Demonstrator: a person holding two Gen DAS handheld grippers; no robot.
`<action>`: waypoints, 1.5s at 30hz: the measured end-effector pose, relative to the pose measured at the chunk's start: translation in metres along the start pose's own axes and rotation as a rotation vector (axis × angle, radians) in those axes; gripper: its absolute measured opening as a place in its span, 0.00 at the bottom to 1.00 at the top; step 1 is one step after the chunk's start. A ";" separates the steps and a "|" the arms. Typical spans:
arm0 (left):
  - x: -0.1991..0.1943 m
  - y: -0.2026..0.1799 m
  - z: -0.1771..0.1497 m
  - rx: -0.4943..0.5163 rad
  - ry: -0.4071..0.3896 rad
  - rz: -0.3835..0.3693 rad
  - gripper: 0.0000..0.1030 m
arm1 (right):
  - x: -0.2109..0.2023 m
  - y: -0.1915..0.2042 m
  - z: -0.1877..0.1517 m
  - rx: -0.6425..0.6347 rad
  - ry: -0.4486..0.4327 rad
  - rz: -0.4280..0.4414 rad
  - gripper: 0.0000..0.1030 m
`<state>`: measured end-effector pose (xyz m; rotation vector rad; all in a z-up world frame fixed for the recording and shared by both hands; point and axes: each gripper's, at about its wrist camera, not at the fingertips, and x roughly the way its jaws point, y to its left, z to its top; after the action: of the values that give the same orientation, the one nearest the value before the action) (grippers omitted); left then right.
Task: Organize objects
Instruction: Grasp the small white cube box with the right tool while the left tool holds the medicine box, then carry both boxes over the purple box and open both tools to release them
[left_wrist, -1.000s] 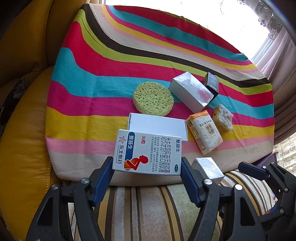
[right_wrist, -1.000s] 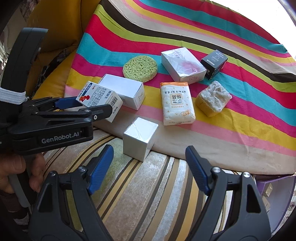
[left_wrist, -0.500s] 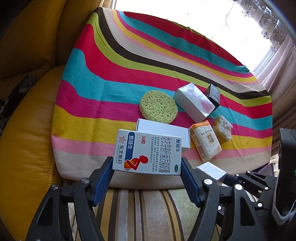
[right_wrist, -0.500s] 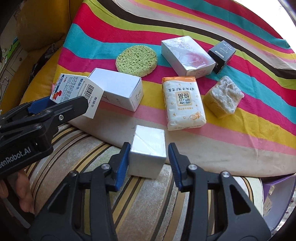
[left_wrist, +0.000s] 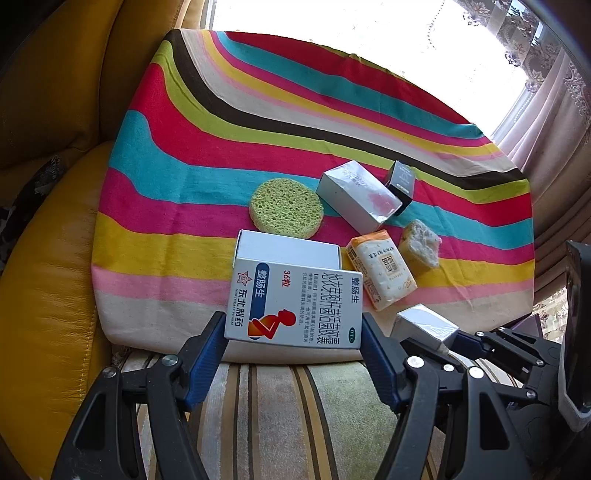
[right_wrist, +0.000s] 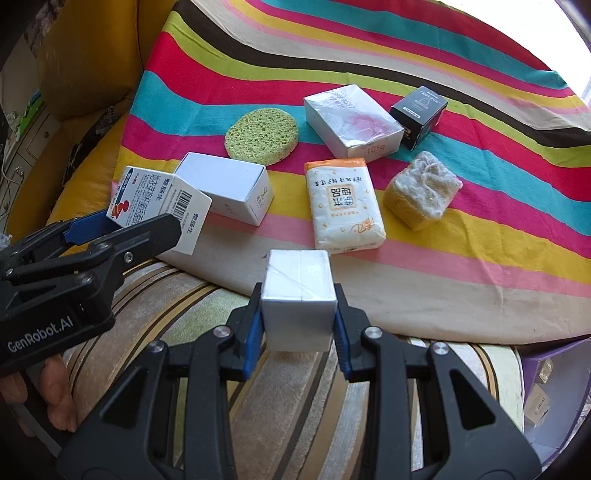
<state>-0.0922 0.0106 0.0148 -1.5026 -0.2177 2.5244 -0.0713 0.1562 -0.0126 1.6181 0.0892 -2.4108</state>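
You had both grippers loaded at this moment; your left gripper (left_wrist: 293, 354) was clamped across the ends of the medicine carton (left_wrist: 293, 306), holding it face-up just in front of the plain white box (left_wrist: 288, 249) at the near edge of the striped cloth (left_wrist: 229, 147); your right gripper (right_wrist: 298, 334) had just been closing, and its blue pads (right_wrist: 253, 332) now pressed both sides of the small silver-white box (right_wrist: 297, 295) over the striped seat cushion (right_wrist: 295, 398), just short of the cloth's hem. The step in hand looked like the pickup itself, two boxes gripped and neither yet placed; on the cloth lay the green sponge (right_wrist: 262, 136), the soap box (right_wrist: 352, 120), the small black box (right_wrist: 419, 110), the tissue pack (right_wrist: 343, 203) and the scouring block (right_wrist: 423, 188). Next you needed to lift each box clear and carry it to its spot, probably among the others, keeping the carton level so it did not slip.
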 end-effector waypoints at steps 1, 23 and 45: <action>-0.001 -0.004 -0.001 0.007 0.000 -0.002 0.69 | -0.003 -0.002 -0.001 0.004 -0.008 -0.002 0.36; -0.011 -0.128 -0.018 0.219 -0.018 -0.083 0.69 | -0.068 -0.090 -0.052 0.171 -0.152 -0.024 0.36; 0.001 -0.305 -0.067 0.574 0.055 -0.218 0.69 | -0.145 -0.251 -0.178 0.465 -0.226 -0.229 0.36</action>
<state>-0.0059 0.3084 0.0504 -1.2326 0.3117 2.1160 0.0845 0.4556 0.0319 1.5587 -0.3725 -2.9398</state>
